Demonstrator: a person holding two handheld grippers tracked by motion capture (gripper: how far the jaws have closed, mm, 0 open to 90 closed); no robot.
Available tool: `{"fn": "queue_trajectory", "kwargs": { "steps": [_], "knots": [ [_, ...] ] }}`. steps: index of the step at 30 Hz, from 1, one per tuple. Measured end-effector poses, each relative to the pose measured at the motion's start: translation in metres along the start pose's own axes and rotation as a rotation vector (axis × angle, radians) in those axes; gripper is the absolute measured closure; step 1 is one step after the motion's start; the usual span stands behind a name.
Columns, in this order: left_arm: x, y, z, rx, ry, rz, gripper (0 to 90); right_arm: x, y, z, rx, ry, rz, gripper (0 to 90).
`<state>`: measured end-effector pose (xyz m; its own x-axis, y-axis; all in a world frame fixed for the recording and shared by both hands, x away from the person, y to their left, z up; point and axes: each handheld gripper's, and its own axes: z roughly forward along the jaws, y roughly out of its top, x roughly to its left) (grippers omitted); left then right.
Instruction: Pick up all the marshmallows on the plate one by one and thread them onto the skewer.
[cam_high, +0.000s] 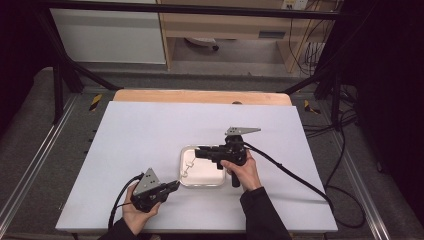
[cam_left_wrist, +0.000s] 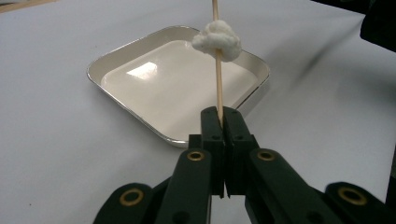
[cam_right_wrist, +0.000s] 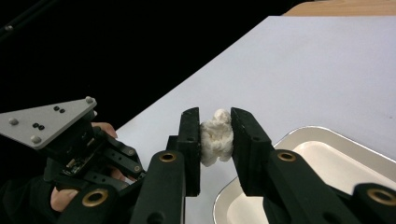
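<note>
Left gripper (cam_left_wrist: 219, 122) is clamping the thin wooden skewer (cam_left_wrist: 217, 88) over the shallow white square tray (cam_left_wrist: 140, 51), while right gripper (cam_right_wrist: 215, 135) is pinching the soft white marshmallow (cam_right_wrist: 216, 136) threaded there; best sliding it straight along the skewer, gently.

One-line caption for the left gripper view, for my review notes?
Left gripper shut on a wooden skewer threaded through a white doughy lump, held above a white square tray on the white table.
</note>
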<state>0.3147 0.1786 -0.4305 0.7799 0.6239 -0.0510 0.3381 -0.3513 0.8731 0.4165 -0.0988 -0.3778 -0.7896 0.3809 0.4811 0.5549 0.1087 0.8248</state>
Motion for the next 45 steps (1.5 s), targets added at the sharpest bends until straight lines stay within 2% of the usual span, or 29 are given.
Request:
{"fn": "queue_trajectory", "kwargs": {
  "steps": [14, 23, 34, 36, 41, 42, 43, 44, 45],
  "knots": [
    [-0.001, 0.0, 0.001, 0.027, 0.008, 0.025, 88.8, 0.003, -0.009, 0.006, 0.012, -0.014, -0.018, 77.8],
    [-0.002, -0.001, 0.001, 0.039, 0.012, 0.036, 88.8, 0.005, -0.015, 0.009, 0.033, -0.006, -0.026, 78.6],
    [-0.002, -0.001, 0.002, 0.029, 0.006, 0.035, 88.8, 0.005, -0.018, 0.009, 0.03, 0.005, -0.015, 78.4],
    [-0.002, -0.001, 0.002, 0.02, 0.004, 0.031, 88.8, 0.005, -0.017, 0.007, 0.029, -0.022, -0.026, 73.8],
    [0.0, -0.002, 0.002, 0.005, 0.005, 0.031, 88.8, 0.007, -0.016, 0.004, 0.025, -0.031, -0.025, 60.4],
    [0.0, -0.002, 0.002, 0.005, 0.005, 0.031, 88.8, 0.008, -0.014, 0.001, 0.007, -0.035, -0.01, 52.1],
    [0.0, -0.002, 0.002, 0.003, 0.006, 0.03, 88.8, 0.008, -0.014, 0.001, 0.007, -0.035, -0.01, 52.1],
    [0.0, -0.002, 0.002, 0.0, 0.006, 0.031, 88.8, 0.008, -0.011, -0.004, -0.018, -0.047, -0.007, 46.5],
    [0.0, -0.002, 0.002, 0.0, 0.007, 0.032, 88.7, 0.007, -0.01, -0.006, -0.03, -0.054, -0.001, 45.1]
  ]
}}
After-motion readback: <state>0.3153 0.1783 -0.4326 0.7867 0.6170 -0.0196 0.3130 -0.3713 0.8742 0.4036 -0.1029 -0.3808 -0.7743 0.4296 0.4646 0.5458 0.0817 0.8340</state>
